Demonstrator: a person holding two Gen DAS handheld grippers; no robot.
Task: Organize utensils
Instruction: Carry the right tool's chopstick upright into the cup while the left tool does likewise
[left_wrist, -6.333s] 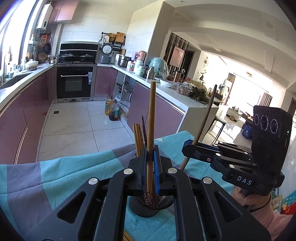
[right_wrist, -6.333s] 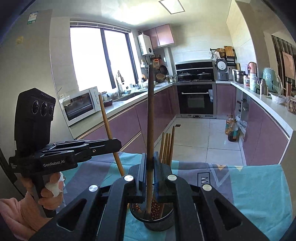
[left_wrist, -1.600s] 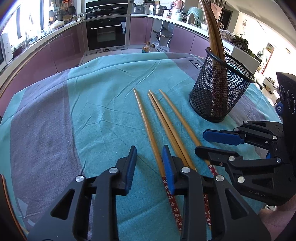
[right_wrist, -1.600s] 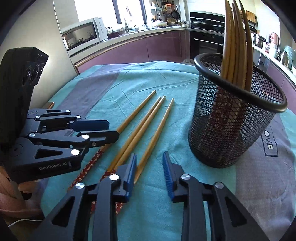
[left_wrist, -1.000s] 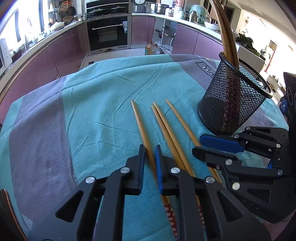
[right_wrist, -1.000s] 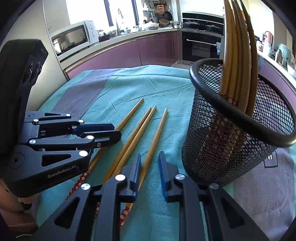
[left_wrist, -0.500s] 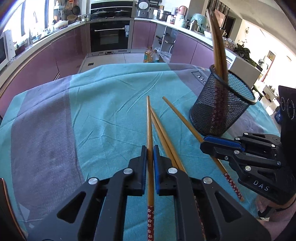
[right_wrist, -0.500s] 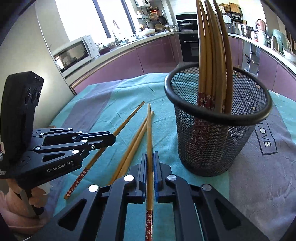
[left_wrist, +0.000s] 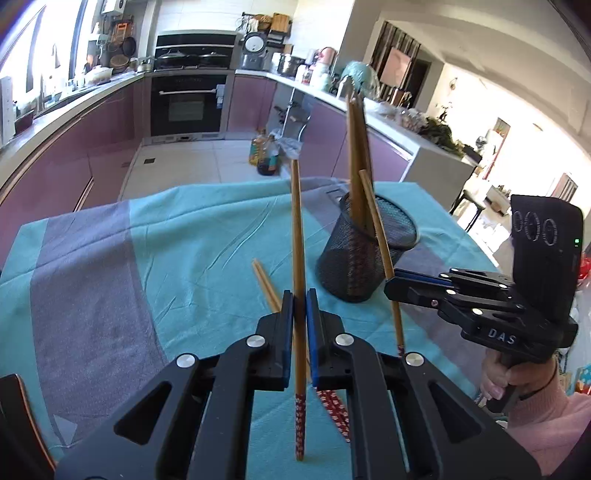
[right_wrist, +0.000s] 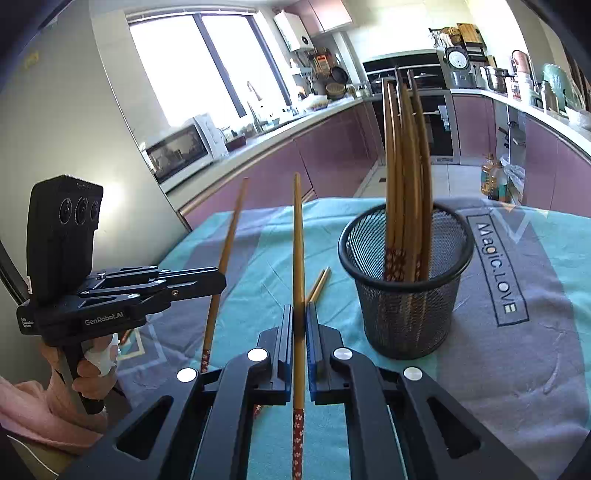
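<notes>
My left gripper (left_wrist: 299, 299) is shut on a wooden chopstick (left_wrist: 297, 236) and holds it upright above the teal cloth. My right gripper (right_wrist: 299, 314) is shut on another chopstick (right_wrist: 298, 251), also upright; in the left wrist view it (left_wrist: 391, 282) shows at the right, beside the black mesh holder (left_wrist: 364, 251). The holder (right_wrist: 406, 280) has several chopsticks standing in it. Two chopsticks (left_wrist: 267, 286) lie on the cloth in front of the holder, also seen in the right wrist view (right_wrist: 319, 282). My left gripper (right_wrist: 218, 278) shows at the left there.
The table is covered with a teal and grey cloth (left_wrist: 122, 258) with lettering (right_wrist: 496, 266). Kitchen cabinets, an oven (left_wrist: 188, 107) and a counter lie beyond the table's far edge.
Both grippers, each shut on a chopstick, have lifted off the cloth and tilted the chopsticks upright. Two chopsticks stay on the cloth.
</notes>
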